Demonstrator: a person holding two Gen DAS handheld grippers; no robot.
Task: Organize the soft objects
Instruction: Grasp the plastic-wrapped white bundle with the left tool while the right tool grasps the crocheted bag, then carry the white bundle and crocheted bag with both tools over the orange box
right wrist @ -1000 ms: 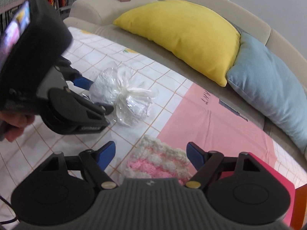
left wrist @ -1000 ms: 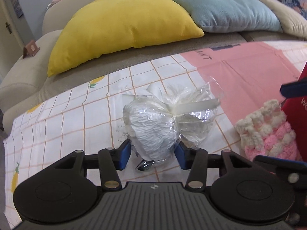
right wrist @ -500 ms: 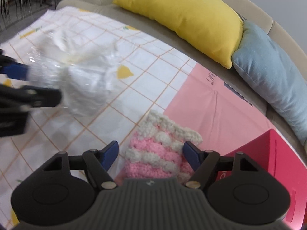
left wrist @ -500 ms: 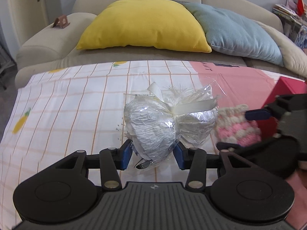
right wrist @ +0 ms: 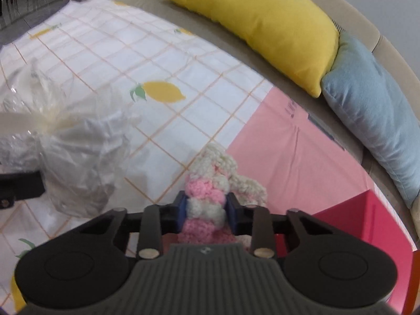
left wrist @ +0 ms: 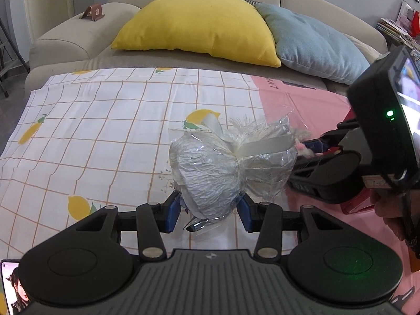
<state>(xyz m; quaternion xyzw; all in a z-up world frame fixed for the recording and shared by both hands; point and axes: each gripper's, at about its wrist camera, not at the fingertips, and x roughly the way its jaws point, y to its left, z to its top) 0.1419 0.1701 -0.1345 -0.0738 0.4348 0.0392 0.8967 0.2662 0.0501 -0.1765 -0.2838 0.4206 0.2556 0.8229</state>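
Note:
My left gripper [left wrist: 208,212] is shut on a clear plastic bag [left wrist: 231,162] holding white crumpled stuff and tied with a cream ribbon, held above the lemon-print cloth [left wrist: 92,136]. The bag also shows at the left of the right wrist view [right wrist: 73,152]. My right gripper [right wrist: 207,211] is shut on a pink and cream knitted piece [right wrist: 210,186], lifted off the cloth. The right gripper's body [left wrist: 341,168] sits just right of the bag in the left wrist view, and the knitted piece is mostly hidden there.
A red box [right wrist: 367,225] stands at the right on a pink cloth [right wrist: 288,152]. A yellow pillow [left wrist: 199,26] and a blue pillow [left wrist: 315,42] lie on the beige sofa [left wrist: 78,42] behind. A phone [left wrist: 10,286] lies at the lower left.
My right gripper has shut on the knitted piece and lifted it. My left gripper has carried the bag up and to the right, closer to the right gripper.

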